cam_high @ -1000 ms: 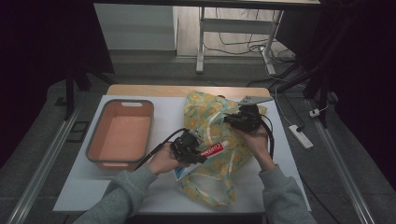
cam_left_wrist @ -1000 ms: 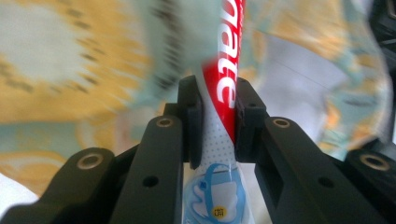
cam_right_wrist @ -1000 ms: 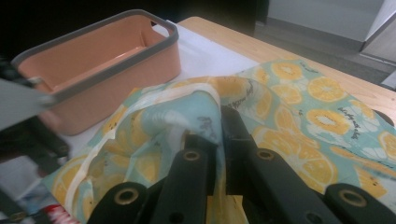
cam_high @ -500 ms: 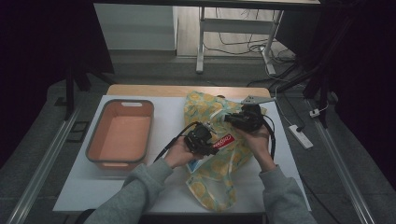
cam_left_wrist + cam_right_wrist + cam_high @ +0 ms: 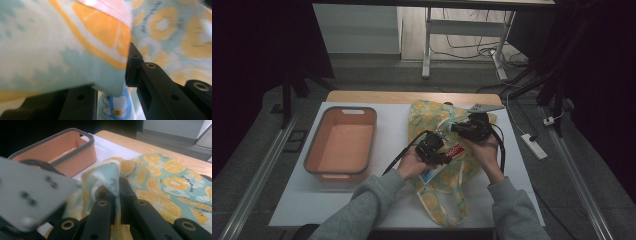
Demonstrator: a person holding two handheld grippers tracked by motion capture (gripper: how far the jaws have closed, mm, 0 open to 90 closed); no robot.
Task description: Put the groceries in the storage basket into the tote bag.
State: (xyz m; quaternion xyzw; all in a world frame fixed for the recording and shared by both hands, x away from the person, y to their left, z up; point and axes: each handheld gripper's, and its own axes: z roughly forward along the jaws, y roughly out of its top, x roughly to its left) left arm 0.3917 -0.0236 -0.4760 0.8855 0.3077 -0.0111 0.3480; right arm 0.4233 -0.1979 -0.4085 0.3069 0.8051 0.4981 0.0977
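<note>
From above: left gripper [image 5: 447,156] holds toothpaste box [image 5: 455,151] at bag [image 5: 447,200] mouth; orange bin [image 5: 341,144] far left. Left gripper view: blurred fabric covers the jaws, box [image 5: 116,107] between. Right gripper view: right gripper [image 5: 115,185] pinches bag edge [image 5: 110,176].

Bystanders on and around the table

An orange bin [image 5: 341,145] with a grey rim sits left of centre on the white table mat [image 5: 387,120]; a white power strip [image 5: 533,146] lies on the floor at right, desk legs [image 5: 427,45] at upper centre.
</note>
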